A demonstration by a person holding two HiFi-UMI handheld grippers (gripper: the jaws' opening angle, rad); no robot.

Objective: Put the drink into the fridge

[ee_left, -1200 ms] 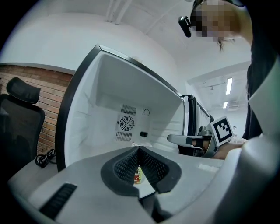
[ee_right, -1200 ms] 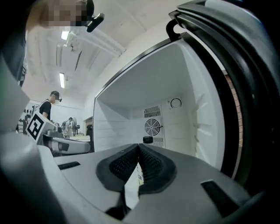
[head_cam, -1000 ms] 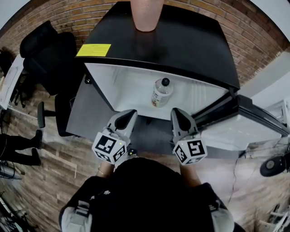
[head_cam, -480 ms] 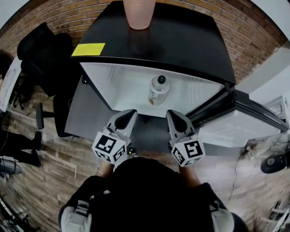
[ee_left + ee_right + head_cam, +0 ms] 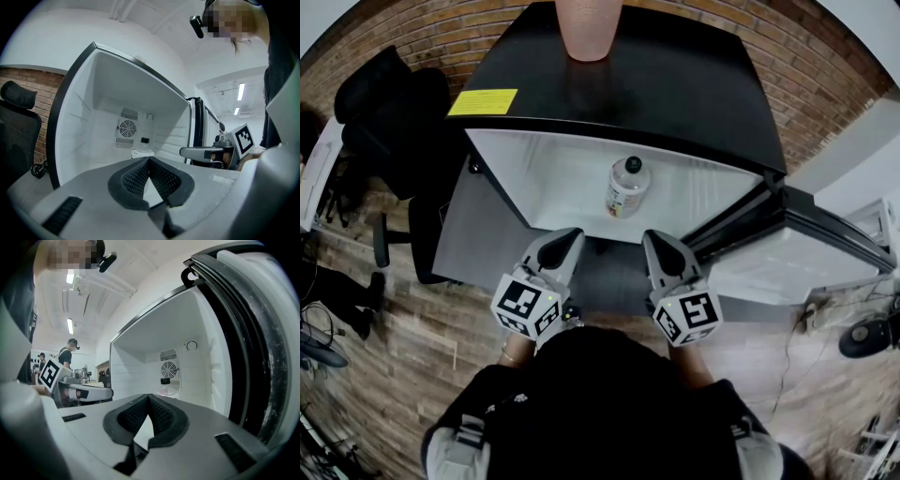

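Seemingly past the placing already. Finds the drink [image 5: 627, 186] upright on the white floor of the fridge [image 5: 553, 178], at 12 o'clock from both tongs and well apart from them, with nothing beside it for support. Reads the left tongs [image 5: 572, 236] as pinched fully together on nothing; likewise the right tongs [image 5: 654, 240], closed tip to tip and empty, the pair side by side at 6 o'clock of the opening. Leaves the door [image 5: 797, 262] swung wide out at 3 o'clock, so not quite finished, by this judgement.

Most likely to go wrong at that door. Risky to shove it with closed tongs: narrow, hard contact, easy to skid off the edge and lunge into the cabinet, clipping the drink. Risky too to slam it: enough of a jolt, probably, to topple a tall, light drink standing free and send it rolling against the door. Worth minding as well the pink vessel [image 5: 589, 26] on the black top at 12 o'clock: liable to rock or creep toward the edge under a hard shut. Awkward to reach from the left across to 3 o'clock, with one tool so near the other. Better, probably, to draw back toward 6 o'clock first, then ease the door round slowly with the right tongs alone.
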